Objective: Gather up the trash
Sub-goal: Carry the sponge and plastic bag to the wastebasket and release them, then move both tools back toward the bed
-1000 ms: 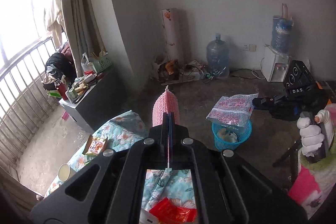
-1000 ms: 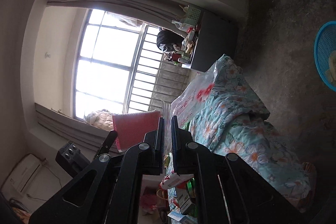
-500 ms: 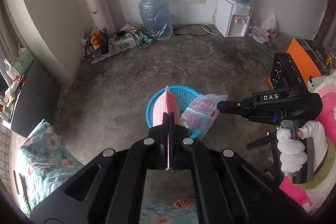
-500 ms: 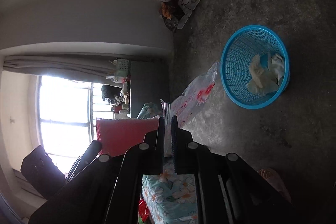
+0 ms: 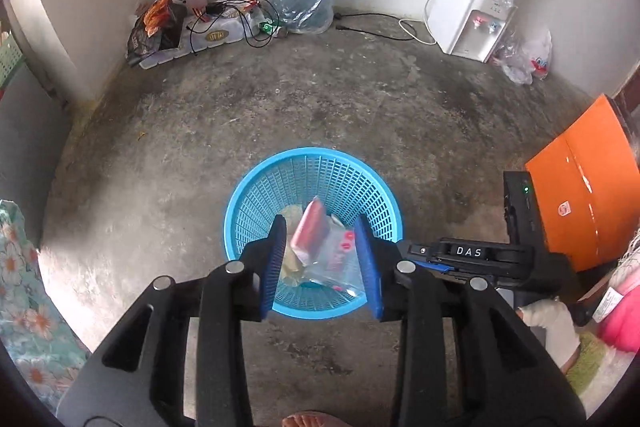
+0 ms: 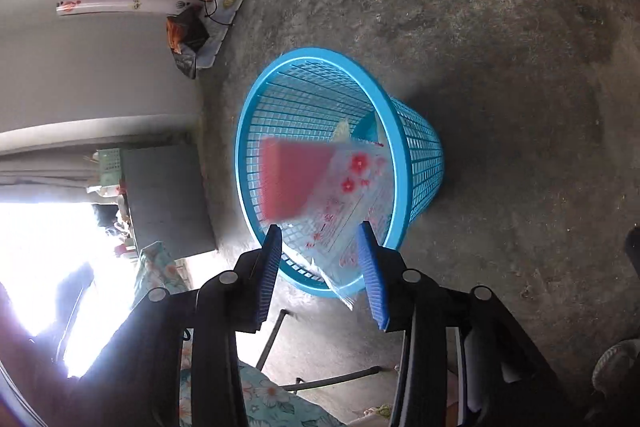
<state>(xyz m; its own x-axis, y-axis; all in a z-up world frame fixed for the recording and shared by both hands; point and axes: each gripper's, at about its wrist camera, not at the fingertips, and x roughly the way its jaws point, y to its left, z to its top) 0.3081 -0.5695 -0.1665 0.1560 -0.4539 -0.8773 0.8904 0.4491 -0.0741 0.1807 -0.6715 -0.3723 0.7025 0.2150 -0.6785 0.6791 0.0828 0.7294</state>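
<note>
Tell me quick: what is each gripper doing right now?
Left gripper: open, holding nothing; pink packet in the blue basket.
Right gripper: open, clear bag dropping in.

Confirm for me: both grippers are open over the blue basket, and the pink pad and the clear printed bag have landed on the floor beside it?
Not quite. Both the left gripper and the right gripper are open over the blue basket, but the pink pad and clear printed bag are inside its rim, not on the floor beside it. The left wrist view shows this.
</note>
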